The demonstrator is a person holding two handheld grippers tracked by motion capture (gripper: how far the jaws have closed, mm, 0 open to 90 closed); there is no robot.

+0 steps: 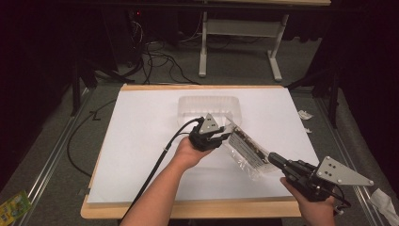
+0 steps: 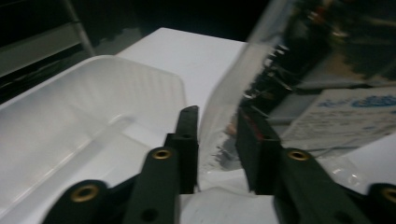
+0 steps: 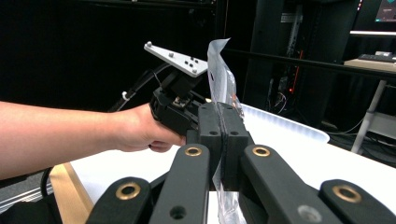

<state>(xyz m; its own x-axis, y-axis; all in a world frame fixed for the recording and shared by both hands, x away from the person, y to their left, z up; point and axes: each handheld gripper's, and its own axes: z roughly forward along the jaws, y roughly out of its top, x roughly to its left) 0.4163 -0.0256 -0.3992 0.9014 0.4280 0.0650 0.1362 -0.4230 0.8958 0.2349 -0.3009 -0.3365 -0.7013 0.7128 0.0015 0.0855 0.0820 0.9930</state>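
Spanning both tools, the clear plastic packet (image 1: pixel 247 149) hangs above the surface (image 1: pixel 141 141): right hand-held gripper (image 1: pixel 274 160) clamps its near-right end, left hand-held gripper (image 1: pixel 225 136) stands open around its far-left edge, near the clear tray (image 1: pixel 209 104).

grippers: 2, left gripper (image 1: pixel 225 137) and right gripper (image 1: pixel 272 159) | plastic bags (image 1: pixel 244 147): 1 | clear trays (image 1: pixel 209 104): 1 | tables (image 1: pixel 141 141): 1 | hands on grippers: 2 | scraps on floor, right side: 3
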